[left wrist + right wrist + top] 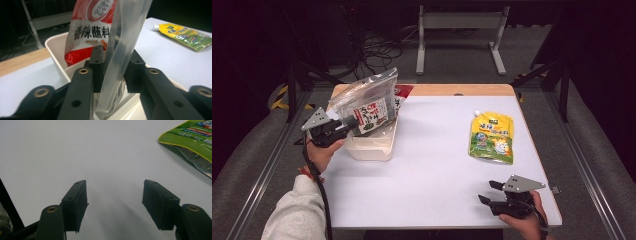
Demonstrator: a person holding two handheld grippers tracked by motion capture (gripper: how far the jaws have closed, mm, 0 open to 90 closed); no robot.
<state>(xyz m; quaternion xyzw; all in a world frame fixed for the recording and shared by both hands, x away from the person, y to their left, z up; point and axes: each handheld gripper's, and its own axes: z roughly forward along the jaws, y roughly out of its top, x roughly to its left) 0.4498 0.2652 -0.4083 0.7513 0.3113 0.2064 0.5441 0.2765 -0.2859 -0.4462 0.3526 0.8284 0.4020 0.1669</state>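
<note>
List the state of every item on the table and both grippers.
clear seaweed bag: tilted in the bin, between the left jaws
white bin: upright, holding two bags
red seasoning bag: standing in the bin
yellow-green spout pouch: lying flat
left gripper: slightly open
right gripper: open, empty

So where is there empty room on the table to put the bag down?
The wide white stretch between the white bin and the yellow-green pouch is bare, and so is the near edge up to the right gripper. The far left corner is crowded: the bin holds a clear bag and a red packet.
</note>
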